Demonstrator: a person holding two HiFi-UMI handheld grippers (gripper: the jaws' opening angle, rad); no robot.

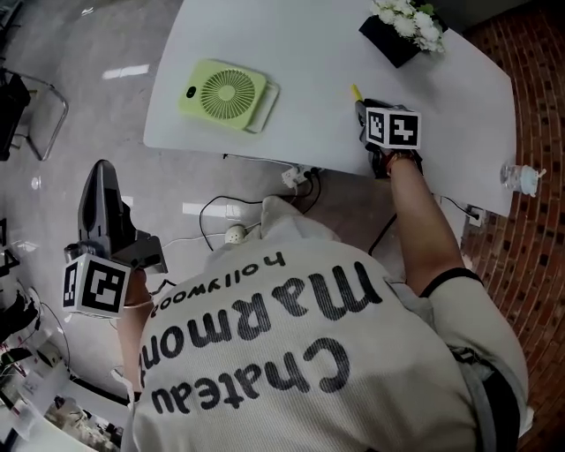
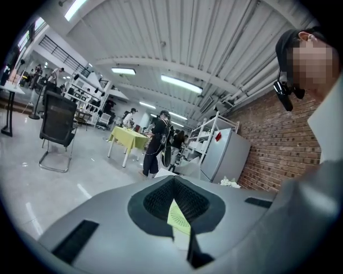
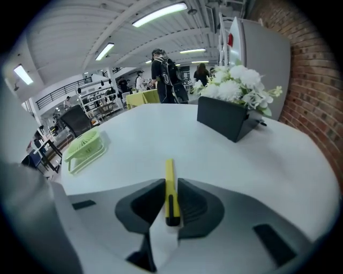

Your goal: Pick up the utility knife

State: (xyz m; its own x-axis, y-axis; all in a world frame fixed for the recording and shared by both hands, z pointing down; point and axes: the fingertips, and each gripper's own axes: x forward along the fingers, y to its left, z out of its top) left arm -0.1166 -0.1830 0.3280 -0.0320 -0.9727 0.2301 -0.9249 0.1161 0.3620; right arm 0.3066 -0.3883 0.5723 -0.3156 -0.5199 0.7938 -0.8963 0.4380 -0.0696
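The yellow utility knife (image 3: 169, 179) with a black slider lies on the white table (image 3: 278, 160), pointing away from me. My right gripper (image 3: 171, 188) stands over it, steeply tilted down, a jaw close on each side of the knife; a thin gap shows at the right pad. In the head view only the knife's yellow tip (image 1: 357, 92) shows beyond the right gripper (image 1: 363, 113). My left gripper (image 1: 97, 190) hangs off the table at the lower left above the floor. Its jaws are apart with nothing between them (image 2: 179, 214).
A green flat fan (image 1: 228, 93) lies on the table's left part. A black box of white flowers (image 1: 402, 26) stands at the far edge. A small clear object (image 1: 521, 177) sits at the right rim. Cables and a plug (image 1: 234, 234) lie on the floor below.
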